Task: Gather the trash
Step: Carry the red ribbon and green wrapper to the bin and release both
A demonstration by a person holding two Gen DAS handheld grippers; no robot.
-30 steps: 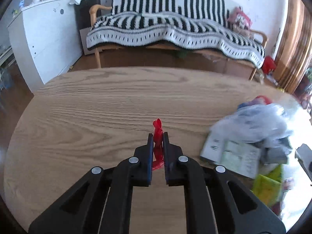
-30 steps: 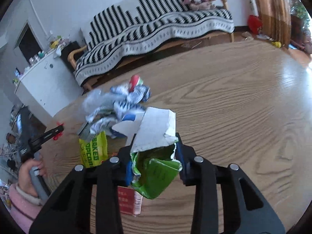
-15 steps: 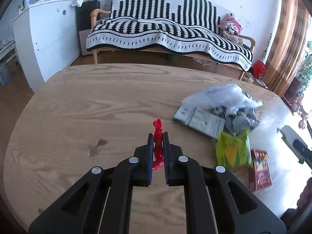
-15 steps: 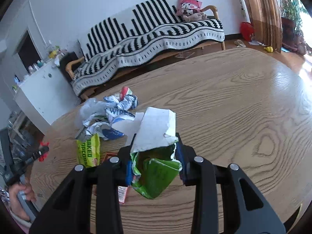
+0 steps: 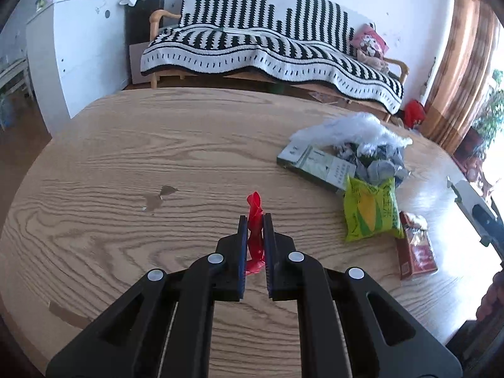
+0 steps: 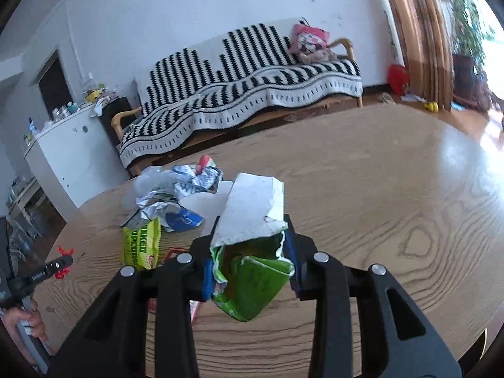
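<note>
Left wrist view: red wrapper scrap [image 5: 254, 233] pinched between nearly closed fingers [image 5: 242, 245] above the table [image 5: 126, 170].
Right gripper [image 6: 250, 252] fingers clamp a torn green-and-white packet [image 6: 252, 245], seemingly clear of the trash pile [image 6: 170, 195].

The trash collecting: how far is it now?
Done: a trash pile lies gathered on the table. In hand: left tool grips a red scrap; right tool grips a torn green packet. Left: yellow corn bag, red box.

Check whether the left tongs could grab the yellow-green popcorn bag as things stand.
Probably not yet: the left tongs are shut on a red plastic scrap. The yellow-green popcorn bag lies unobstructed on the round wooden table.
</note>
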